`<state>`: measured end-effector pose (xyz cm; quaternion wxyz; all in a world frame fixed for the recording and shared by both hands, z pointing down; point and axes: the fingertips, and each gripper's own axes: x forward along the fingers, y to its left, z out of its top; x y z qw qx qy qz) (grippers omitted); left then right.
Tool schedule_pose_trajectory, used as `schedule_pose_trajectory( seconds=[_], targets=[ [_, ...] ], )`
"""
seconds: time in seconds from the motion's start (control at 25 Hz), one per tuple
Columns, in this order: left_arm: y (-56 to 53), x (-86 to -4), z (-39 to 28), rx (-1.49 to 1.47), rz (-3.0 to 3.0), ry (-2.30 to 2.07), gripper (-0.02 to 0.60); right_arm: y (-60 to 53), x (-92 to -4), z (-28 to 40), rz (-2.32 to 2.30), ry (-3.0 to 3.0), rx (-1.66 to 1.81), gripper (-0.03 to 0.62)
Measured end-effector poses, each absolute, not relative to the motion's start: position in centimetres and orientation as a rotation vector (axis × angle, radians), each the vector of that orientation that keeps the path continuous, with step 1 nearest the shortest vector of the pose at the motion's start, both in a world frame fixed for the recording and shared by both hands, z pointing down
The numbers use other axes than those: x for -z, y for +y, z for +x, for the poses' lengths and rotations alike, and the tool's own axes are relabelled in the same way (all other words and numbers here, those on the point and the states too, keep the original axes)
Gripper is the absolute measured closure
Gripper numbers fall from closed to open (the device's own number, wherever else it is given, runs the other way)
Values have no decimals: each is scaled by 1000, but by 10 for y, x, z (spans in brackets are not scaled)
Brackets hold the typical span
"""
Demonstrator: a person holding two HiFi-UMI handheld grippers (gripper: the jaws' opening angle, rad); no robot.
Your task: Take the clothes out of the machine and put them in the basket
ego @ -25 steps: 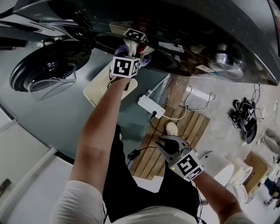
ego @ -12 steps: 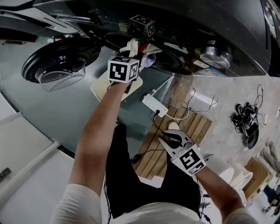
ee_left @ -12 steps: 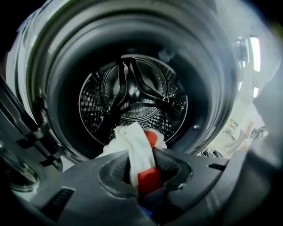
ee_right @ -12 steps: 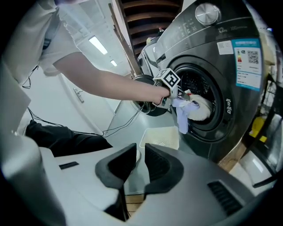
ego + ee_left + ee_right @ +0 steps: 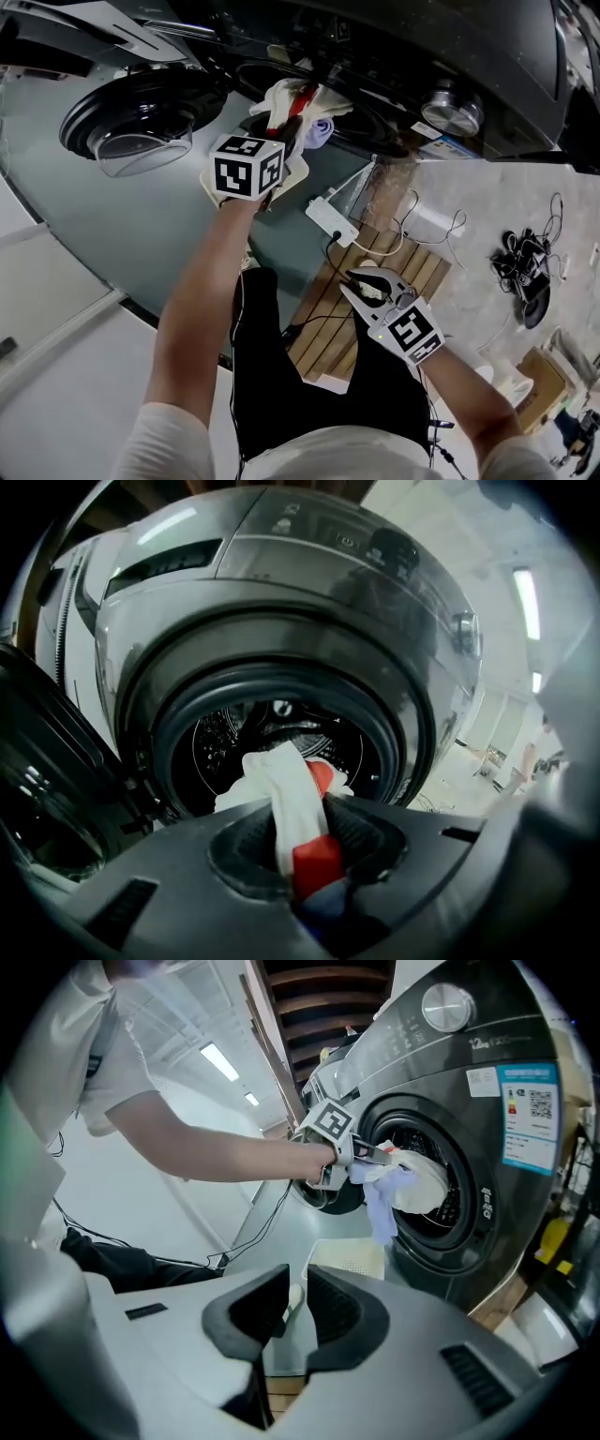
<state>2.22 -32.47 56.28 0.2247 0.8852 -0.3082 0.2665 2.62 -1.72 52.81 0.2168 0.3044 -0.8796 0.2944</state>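
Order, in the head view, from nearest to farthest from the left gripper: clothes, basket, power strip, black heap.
1. clothes: in the left gripper jaws.
2. basket: just below it.
3. power strip: floor, lower right.
4. black heap: floor, far right.

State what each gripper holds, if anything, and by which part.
The left gripper pinches the clothes by a white-and-red fold at their near end; the rest hangs at the drum mouth. The right gripper holds nothing; its jaws stand slightly apart.
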Motion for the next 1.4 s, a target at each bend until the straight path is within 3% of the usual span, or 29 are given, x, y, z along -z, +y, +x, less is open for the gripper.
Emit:
schedule_pose_trajectory(
  seconds=[0.84, 1.4],
  targets=[
    [-258, -465, -73, -543, 2490, -930, 479, -43, -526, -15, 647, -2483, -707, 531],
    [-227, -466, -174, -521, 2424, -1066, 479, -60, -532, -71, 481, -2478, -620, 531]
  ],
)
